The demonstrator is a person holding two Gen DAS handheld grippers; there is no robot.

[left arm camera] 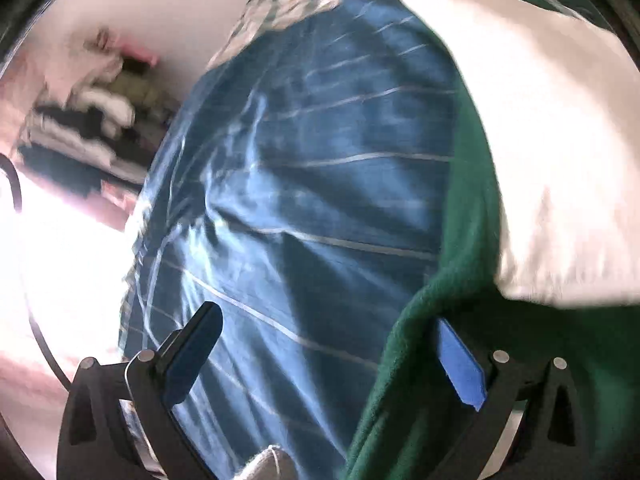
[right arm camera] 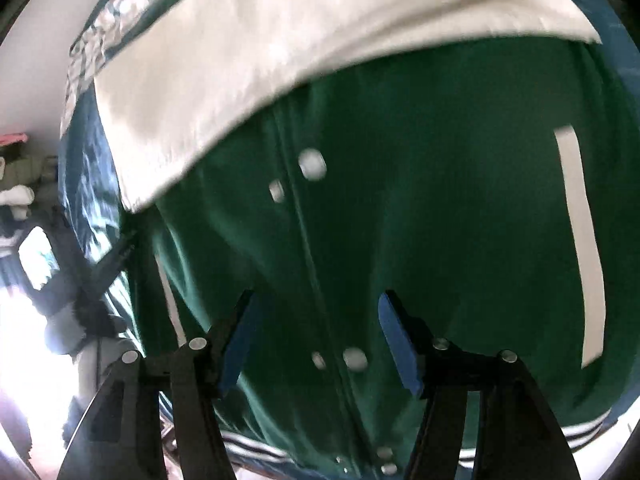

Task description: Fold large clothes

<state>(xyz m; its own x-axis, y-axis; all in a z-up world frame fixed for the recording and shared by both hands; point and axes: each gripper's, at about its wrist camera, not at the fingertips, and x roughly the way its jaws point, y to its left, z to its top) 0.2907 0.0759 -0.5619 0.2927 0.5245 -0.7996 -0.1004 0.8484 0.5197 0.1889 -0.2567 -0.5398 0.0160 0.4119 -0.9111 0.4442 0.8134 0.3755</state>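
Observation:
A green varsity jacket (right arm camera: 420, 208) with white snap buttons lies flat on a bed. One white sleeve (right arm camera: 256, 60) is folded across its upper part. My right gripper (right arm camera: 316, 304) is open and empty, just above the jacket's button placket near the striped hem (right arm camera: 256, 450). In the left wrist view the jacket's green side edge (left arm camera: 448, 340) and white sleeve (left arm camera: 540, 140) fill the right. My left gripper (left arm camera: 328, 320) is open and empty, its right finger over the green edge, its left finger over the sheet. The left gripper also shows in the right wrist view (right arm camera: 108, 268).
The bed has a blue sheet with thin pale stripes (left arm camera: 312, 160) and a patterned cover at the far end (left arm camera: 288, 4). A pile of clothes (left arm camera: 92, 120) lies on the floor to the left by a pale wall. Bright light glares at lower left.

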